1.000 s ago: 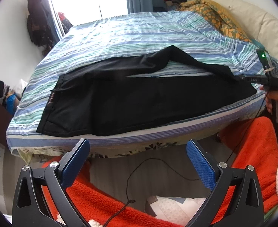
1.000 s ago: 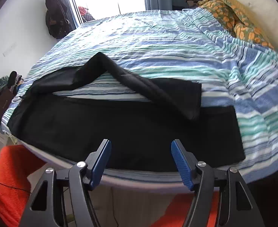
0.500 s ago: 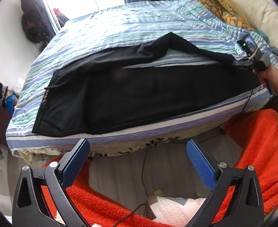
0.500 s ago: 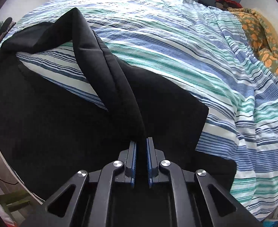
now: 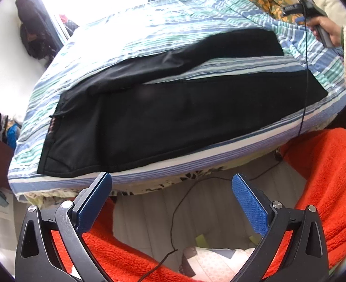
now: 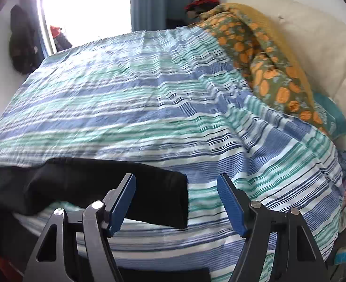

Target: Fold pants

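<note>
Your right gripper [image 6: 176,202] has let go of the far leg of the black cloth pants [image 5: 173,117] and risen above the striped blue-green bedsheet [image 6: 149,108]; its jaws have just been opening, nothing between them. Your left gripper [image 5: 171,199] also stands wide, empty.

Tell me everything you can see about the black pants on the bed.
The pants are plain black, of smooth matte cloth, lying flat along the near edge of the striped bedspread. The waistband end points left, the leg ends right. The near leg lies straight. The far leg angles away, leaving a wedge of bedspread between them. Only the bedspread touches them; neither claw does.
</note>
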A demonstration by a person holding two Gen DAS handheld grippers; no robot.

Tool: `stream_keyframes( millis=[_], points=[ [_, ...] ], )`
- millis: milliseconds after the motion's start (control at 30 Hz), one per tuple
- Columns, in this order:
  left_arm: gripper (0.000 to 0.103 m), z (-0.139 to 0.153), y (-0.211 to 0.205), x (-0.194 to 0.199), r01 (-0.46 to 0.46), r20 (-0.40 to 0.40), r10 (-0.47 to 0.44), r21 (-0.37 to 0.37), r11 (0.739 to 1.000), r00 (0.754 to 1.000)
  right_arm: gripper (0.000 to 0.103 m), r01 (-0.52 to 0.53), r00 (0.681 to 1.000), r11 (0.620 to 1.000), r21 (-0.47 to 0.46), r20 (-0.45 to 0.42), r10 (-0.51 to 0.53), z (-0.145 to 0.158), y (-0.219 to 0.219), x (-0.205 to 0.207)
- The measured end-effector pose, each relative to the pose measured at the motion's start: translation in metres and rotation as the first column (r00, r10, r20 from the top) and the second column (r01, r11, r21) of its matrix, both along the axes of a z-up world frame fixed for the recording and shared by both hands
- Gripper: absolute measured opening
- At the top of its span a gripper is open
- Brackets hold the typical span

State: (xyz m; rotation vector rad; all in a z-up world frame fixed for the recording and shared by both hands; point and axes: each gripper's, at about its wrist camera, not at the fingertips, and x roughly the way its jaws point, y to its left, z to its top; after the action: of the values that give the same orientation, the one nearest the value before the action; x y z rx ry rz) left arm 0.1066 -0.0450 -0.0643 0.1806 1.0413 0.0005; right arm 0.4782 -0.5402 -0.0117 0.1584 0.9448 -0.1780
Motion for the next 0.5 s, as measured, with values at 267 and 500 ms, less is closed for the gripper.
stream_keyframes(
  millis=[267, 500],
  points=[
    [0.102, -0.029, -0.002, 0.023, 0.009, -0.098, -0.010, -0.006, 1.000, 0.995, 0.057, 0.101, 0.993, 0.846, 0.524, -0.107, -0.052, -0.142, -0.003, -0.020],
    [0.102, -0.038, -0.002, 0.039, -0.020, -0.133, 0.023, 0.021, 1.000, 0.991, 0.052, 0.297, 0.940, 0.661, 0.689, -0.089, -0.329, -0.211, -0.038, 0.007]
  ],
)
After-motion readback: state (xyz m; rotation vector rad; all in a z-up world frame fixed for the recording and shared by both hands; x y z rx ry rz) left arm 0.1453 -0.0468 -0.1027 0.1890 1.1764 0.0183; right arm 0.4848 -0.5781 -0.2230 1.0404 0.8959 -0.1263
